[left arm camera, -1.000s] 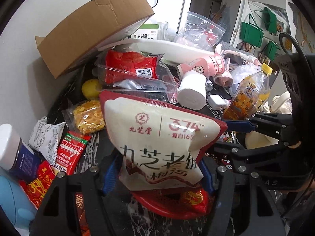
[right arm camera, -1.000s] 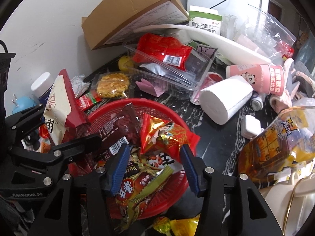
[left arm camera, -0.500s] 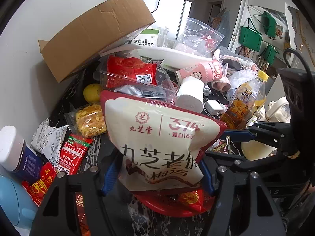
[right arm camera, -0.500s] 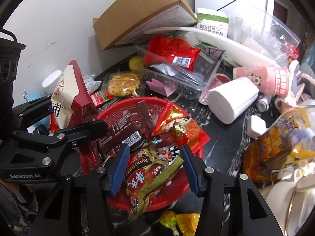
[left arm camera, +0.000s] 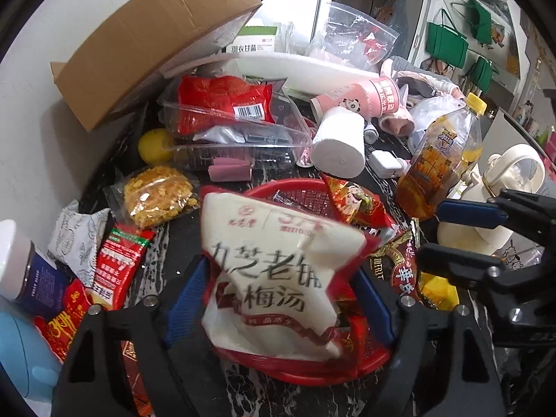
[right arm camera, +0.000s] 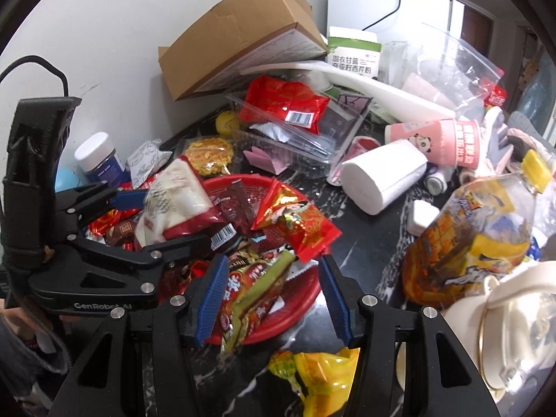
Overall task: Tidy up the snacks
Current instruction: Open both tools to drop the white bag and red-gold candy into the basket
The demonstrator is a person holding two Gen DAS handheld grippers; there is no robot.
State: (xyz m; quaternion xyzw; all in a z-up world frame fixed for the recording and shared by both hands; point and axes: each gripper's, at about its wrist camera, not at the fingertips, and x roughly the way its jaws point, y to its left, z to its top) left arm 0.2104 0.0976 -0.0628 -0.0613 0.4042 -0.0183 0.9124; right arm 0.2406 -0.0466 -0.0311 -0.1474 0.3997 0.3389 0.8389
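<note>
My left claw (left arm camera: pixel 278 299) is opening around the white pouch (left arm camera: pixel 274 274) over the red basket (left arm camera: pixel 299 187); my right claw (right arm camera: pixel 274 299) hangs open, empty.

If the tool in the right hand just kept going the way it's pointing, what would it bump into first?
Probably the brown and green snack packet lying between the right tool's open fingers, on the pile in the red basket. Depth is hard to judge, but nothing shows in front of it.

**Crowded bench, little room to pass**

The red basket (right arm camera: pixel 302 299) is heaped with packets. Behind it a clear tray (right arm camera: pixel 312 139) and a paper roll (right arm camera: pixel 382 180) block the way; an oil bottle (right arm camera: pixel 479 239) stands to the right. Bare bench (right arm camera: pixel 368 243) shows between basket and bottle.
</note>
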